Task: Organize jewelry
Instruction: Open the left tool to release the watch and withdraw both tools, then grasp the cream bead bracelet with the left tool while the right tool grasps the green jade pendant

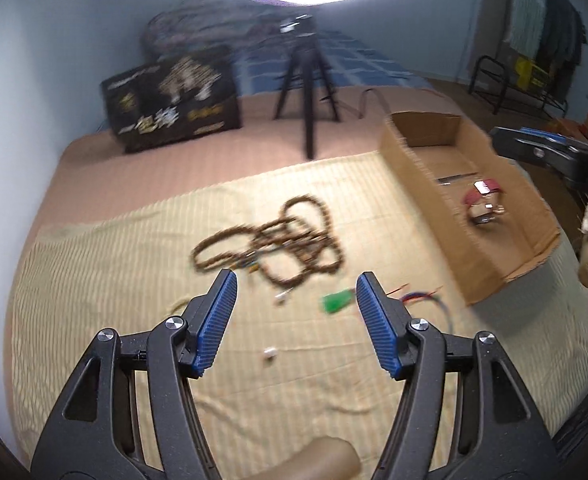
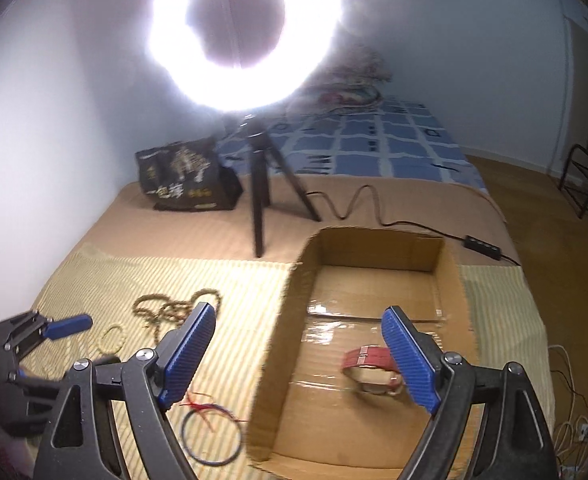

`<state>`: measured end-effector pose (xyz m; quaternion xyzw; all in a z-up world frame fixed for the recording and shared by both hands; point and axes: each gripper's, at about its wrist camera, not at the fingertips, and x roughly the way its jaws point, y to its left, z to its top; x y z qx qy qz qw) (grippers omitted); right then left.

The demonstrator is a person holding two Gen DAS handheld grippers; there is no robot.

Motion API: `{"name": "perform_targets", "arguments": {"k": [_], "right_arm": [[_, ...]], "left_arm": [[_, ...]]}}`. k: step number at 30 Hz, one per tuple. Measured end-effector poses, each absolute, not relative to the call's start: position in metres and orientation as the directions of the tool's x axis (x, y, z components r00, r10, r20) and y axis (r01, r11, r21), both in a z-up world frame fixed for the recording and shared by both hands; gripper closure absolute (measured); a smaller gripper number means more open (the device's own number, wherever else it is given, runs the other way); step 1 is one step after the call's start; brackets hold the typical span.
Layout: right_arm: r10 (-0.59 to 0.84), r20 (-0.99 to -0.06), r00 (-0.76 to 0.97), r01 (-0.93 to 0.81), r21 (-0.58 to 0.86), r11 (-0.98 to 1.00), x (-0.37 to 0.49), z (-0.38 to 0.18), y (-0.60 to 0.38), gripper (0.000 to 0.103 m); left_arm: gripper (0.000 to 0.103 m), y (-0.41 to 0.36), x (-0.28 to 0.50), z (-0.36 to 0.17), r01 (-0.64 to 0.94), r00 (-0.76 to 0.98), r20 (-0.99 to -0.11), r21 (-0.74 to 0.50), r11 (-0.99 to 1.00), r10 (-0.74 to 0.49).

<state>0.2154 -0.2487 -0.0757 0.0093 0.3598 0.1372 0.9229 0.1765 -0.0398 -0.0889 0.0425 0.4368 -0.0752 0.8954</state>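
A tangle of brown bead necklaces [image 1: 277, 240] lies on the striped yellow cloth [image 1: 113, 280], also in the right wrist view [image 2: 169, 308]. My left gripper [image 1: 297, 286] is open and empty, just short of the beads. A green pendant [image 1: 336, 300], a small white piece [image 1: 269, 354] and a thin blue-red cord bangle [image 2: 211, 434] lie nearby. A red-strap watch [image 2: 370, 362] lies inside the open cardboard box [image 2: 277, 352]. My right gripper [image 2: 300, 322] is open and empty above the box's left wall.
A ring light on a black tripod [image 2: 259, 184] stands behind the cloth, its cable [image 2: 362, 204] running right. A black printed bag [image 1: 173, 100] sits at the back left. A thin yellow bangle [image 2: 111, 338] lies on the cloth. The bed edge drops off at the right.
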Motion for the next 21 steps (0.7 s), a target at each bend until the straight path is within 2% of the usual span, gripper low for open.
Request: {"name": "perform_targets", "arguments": {"k": [17, 21], "right_arm": [[0.346, -0.762, 0.547, -0.415, 0.112, 0.903, 0.215, -0.118, -0.152, 0.016], [0.334, -0.796, 0.504, -0.448, 0.090, 0.890, 0.212, -0.136, -0.133, 0.016]], "left_arm": [[0.039, 0.071, 0.184, -0.127, -0.034, 0.526, -0.847, -0.113, 0.993, -0.078], [0.047, 0.081, 0.188, -0.141, -0.061, 0.493, -0.865, -0.144, 0.988, -0.096]]}}
